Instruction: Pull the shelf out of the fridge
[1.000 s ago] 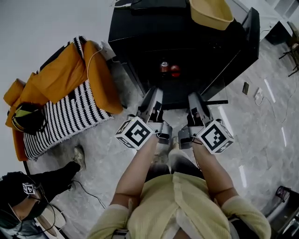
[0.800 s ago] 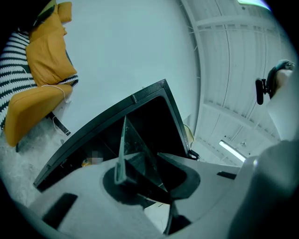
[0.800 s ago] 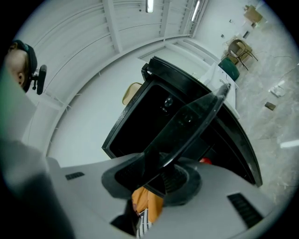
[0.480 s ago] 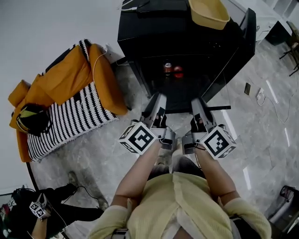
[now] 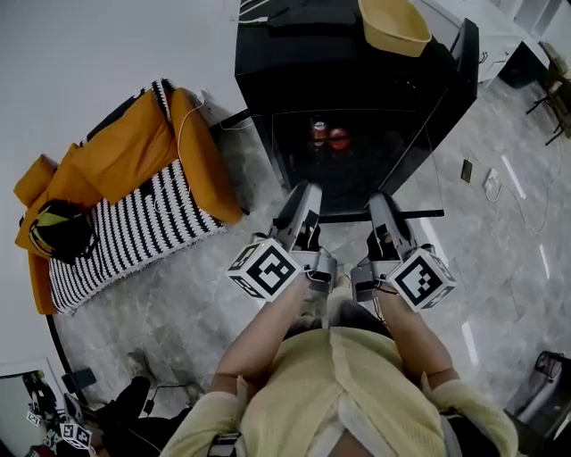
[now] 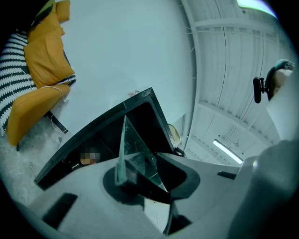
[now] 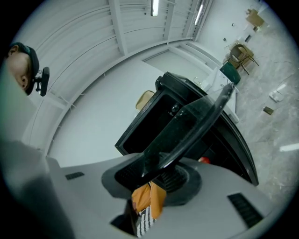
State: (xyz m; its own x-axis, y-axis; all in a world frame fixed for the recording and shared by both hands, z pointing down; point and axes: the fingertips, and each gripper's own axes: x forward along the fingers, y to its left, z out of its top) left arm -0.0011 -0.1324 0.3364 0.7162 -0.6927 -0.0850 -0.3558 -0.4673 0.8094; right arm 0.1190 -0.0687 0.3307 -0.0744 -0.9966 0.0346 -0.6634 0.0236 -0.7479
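Shelf (image 5: pixel 357 174): clear flat glass pane with a dark front strip, held level above the glossy grey marble-tile floor (image 5: pixel 500 259), in front of the open black fridge (image 5: pixel 294 54). White wall (image 5: pixel 89 45) behind, orange cushioned seat (image 5: pixel 125 152) with a striped throw to the left, yellow bowl (image 5: pixel 397 25) on the fridge top. Left tool (image 5: pixel 302 198) is clamped on the shelf's near edge, left side; right tool (image 5: pixel 384 205) is clamped on the same edge, right side. Glass runs away from both tools toward the fridge opening.
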